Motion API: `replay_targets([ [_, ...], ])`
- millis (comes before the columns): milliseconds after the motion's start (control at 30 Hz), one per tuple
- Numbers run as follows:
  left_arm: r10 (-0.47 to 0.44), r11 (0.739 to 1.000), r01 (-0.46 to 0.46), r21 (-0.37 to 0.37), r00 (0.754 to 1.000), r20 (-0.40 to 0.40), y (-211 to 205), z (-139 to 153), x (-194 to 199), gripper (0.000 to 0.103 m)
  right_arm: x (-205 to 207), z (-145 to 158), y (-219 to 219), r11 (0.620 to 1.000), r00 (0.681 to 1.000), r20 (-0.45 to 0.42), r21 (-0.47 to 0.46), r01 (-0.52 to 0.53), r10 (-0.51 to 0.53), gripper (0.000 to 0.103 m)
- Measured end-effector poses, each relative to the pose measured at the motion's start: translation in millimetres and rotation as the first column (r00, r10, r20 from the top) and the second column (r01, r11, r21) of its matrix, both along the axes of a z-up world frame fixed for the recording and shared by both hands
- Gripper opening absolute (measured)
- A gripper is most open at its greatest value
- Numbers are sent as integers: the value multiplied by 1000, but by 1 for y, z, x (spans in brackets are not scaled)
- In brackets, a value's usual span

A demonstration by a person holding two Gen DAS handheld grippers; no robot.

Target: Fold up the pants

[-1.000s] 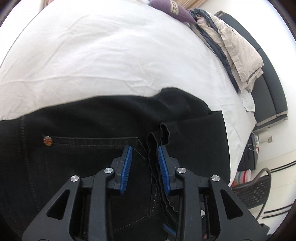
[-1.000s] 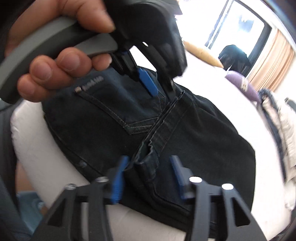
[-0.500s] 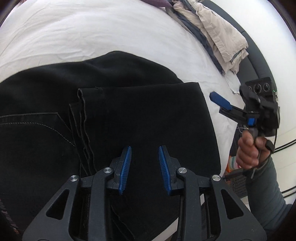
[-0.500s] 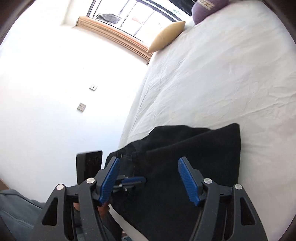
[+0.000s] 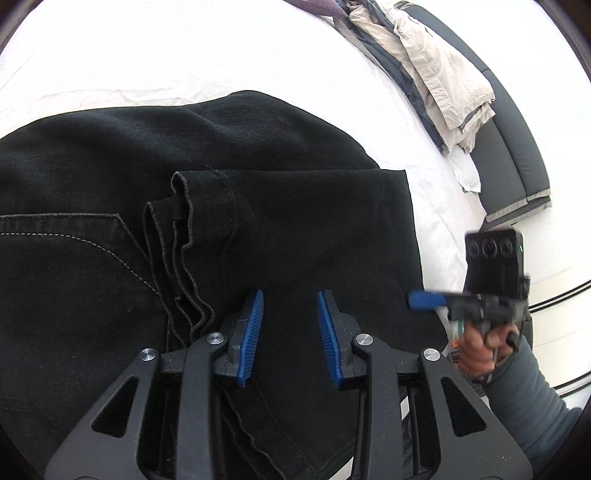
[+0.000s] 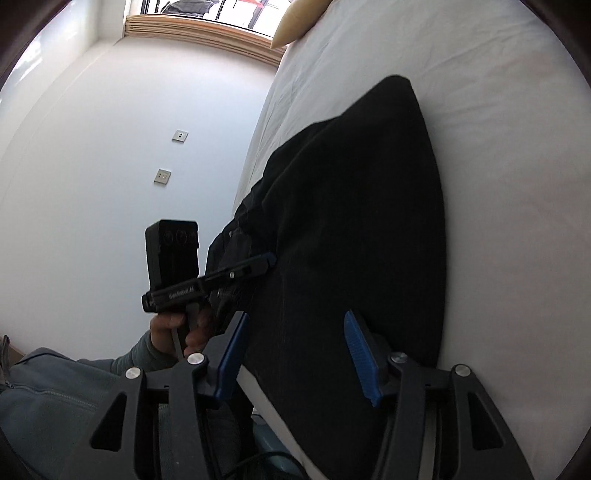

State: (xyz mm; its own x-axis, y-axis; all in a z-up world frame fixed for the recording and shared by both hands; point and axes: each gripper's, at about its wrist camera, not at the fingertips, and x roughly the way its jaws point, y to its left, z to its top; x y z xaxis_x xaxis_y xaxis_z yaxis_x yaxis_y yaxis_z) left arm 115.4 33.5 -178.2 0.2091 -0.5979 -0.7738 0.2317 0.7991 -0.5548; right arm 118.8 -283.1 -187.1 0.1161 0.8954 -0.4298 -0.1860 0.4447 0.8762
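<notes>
the black pants point(image 5: 258, 206) lie folded on the white bed point(image 5: 184, 55), close to its near edge, with the leg hems point(image 5: 192, 206) laid back over the seat so that the stitched back pocket point(image 5: 74, 251) shows beside them; that overlap suggests the legs were brought up to halve the length, and the bundle sits near the edge probably because it is within easy reach there. the left gripper point(image 5: 290, 325) hangs over the folded leg panel with its blue pads apart and nothing between them, so it holds no cloth and looks free to press or take a new hold. the right gripper point(image 6: 295, 354) is likewise spread wide, empty, just off the bed's near edge at the fold end of the pants. a pile of light clothes point(image 5: 436, 70) rests along the far right edge of the bed, well apart from the pants, likely waiting their turn. a tan pillow point(image 6: 295, 22) sits at the far end
</notes>
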Motion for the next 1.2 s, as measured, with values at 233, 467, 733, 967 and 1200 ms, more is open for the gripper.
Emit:
replay_targets([
  [233,7,1000,-7,15,1000,14,-1,2,2,29,-37,5,10,998,1000,-8,-58,23,-24,57],
  [467,14,1000,-14,-5,1000,15,-4,1,1,29,-72,36,48,990,997,32,-126,-67,71,62],
  [733,15,1000,-15,-22,999,31,2,1,-3,29,-35,76,65,994,983,158,-45,103,-95,70],
  [967,17,999,-16,-46,999,31,6,3,-2,29,25,10,68,951,961,-29,-157,267,-275,72],
  [1200,122,992,-118,-36,980,155,52,45,-32,33,13,40,88,925,951,54,-219,310,-306,72],
])
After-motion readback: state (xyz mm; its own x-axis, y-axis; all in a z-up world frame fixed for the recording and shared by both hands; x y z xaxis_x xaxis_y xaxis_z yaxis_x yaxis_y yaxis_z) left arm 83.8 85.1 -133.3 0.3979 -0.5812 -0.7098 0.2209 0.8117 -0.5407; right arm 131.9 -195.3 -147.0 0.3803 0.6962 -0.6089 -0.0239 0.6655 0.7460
